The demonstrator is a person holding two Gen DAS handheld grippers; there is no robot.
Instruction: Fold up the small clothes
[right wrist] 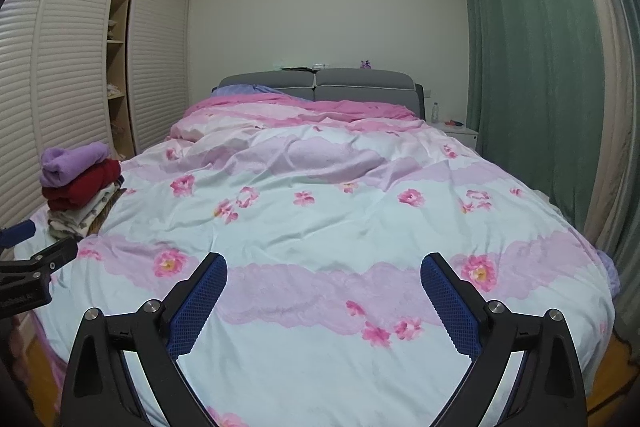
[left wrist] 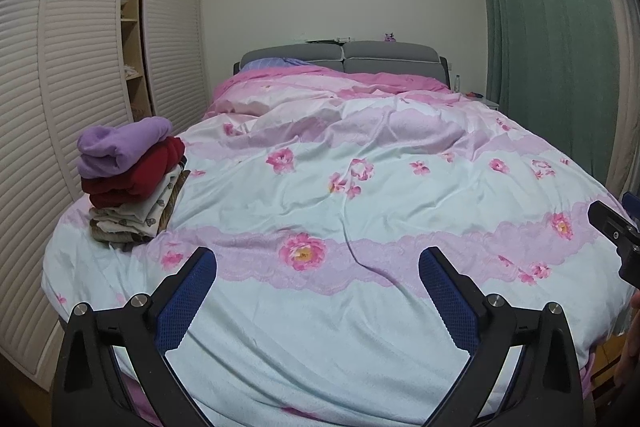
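The left tongs (left wrist: pixel 318 259) are spread wide above the near part of the bed (left wrist: pixel 360 187), and nothing is between their blue pads (left wrist: pixel 188 303). The right tongs (right wrist: pixel 324 265) are spread wide too, also with nothing between the pads, and they hang over the same near edge, beside the left ones. In the left view, a black part of the right tongs shows at the right border; in the right view, the left tongs show at the left border.

The clothes (left wrist: pixel 132 179) are in a folded pile on the bed's left side, near the wardrobe (left wrist: pixel 60 87) and well apart from both tongs. A purple piece (left wrist: pixel 120 147) lies on top, a red piece (left wrist: pixel 140 175) under it, then some light pieces with a small pattern, and a brown one at the bottom. The pile leans a little.

A quilt (right wrist: pixel 320 219) with pink flowers covers the bed. Behind it are a grey headboard (right wrist: pixel 360 83) and a white wall. A green curtain (right wrist: pixel 532 67) hangs on the right, with a small nightstand (right wrist: pixel 460 133) beside it that carries a bottle (right wrist: pixel 435 111).
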